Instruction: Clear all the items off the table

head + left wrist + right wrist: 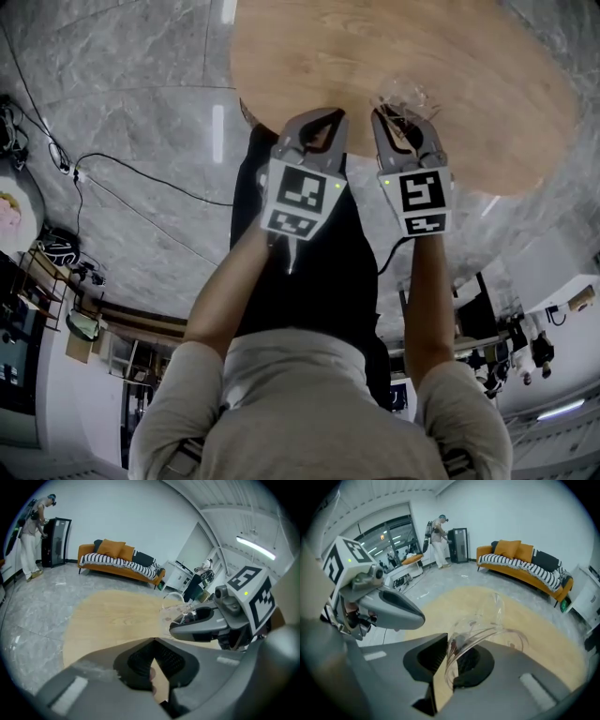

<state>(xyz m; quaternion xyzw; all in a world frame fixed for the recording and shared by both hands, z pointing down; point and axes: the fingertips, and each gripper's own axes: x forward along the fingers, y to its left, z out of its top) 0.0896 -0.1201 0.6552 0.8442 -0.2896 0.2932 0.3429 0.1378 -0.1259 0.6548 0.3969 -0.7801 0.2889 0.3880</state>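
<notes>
The right gripper (450,644) was clamped on a clear cup (487,620). In the right gripper view the cup's thin wall sat between the two jaws at centre frame, and its body tilted toward the upper right, over the table (375,47). In the head view the cup showed only as a faint glint just past the right jaw tips, over the table's near edge.

The left gripper (153,640) was closed with its jaw tips together. Only table wood showed through the gap behind the tips. It hung just beside the right gripper, to its left in the head view, and the two did not touch.

The wooden tabletop carried no other item in any view. Black cables (122,173) ran across the grey floor at the left of the head view.

Only the gripper views showed the room beyond the table: an orange sofa (117,564) with a striped throw along the far wall, and a person (30,531) standing at a black cabinet (58,541) at upper left. The left gripper view also showed the right gripper from the side at right of frame, with the cup projecting from its jaws.
</notes>
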